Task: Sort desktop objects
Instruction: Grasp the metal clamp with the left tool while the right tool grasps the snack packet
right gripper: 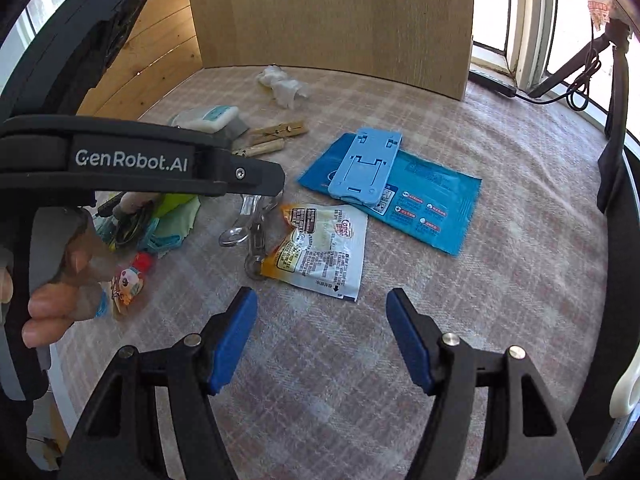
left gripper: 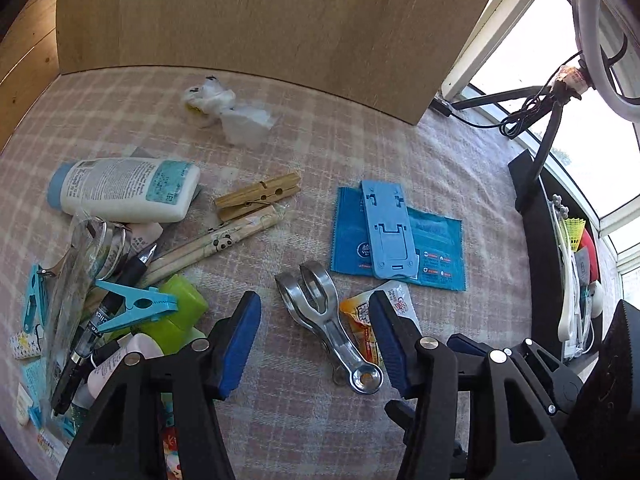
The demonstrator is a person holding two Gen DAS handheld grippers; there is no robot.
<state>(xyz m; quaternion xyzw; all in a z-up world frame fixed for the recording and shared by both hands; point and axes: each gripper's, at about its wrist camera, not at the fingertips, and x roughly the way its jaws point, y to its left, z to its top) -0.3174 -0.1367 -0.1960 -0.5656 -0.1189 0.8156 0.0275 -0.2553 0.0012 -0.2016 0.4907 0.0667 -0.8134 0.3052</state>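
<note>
My left gripper (left gripper: 314, 304) stands open over a shiny metal clip (left gripper: 328, 328), which lies between its blue pads untouched. An orange and white coffee sachet (left gripper: 360, 316) lies partly behind the right pad. A light blue phone stand (left gripper: 390, 232) rests on a blue wipes packet (left gripper: 436, 256) farther back. My right gripper (right gripper: 320, 300) is open and holds nothing, low over the plaid cloth just in front of the coffee sachet (right gripper: 320, 252). The metal clip (right gripper: 252, 224) lies left of the sachet there, the phone stand (right gripper: 368, 168) beyond.
At the left is a heap: lotion bottle (left gripper: 124, 188), wooden peg (left gripper: 258, 198), wrapped chopsticks (left gripper: 212, 244), blue plastic peg (left gripper: 136, 306), green box (left gripper: 180, 308), pen (left gripper: 108, 312). Crumpled plastic (left gripper: 228, 112) lies near the wooden back board (left gripper: 260, 20). A hand (right gripper: 52, 300) grips the left tool.
</note>
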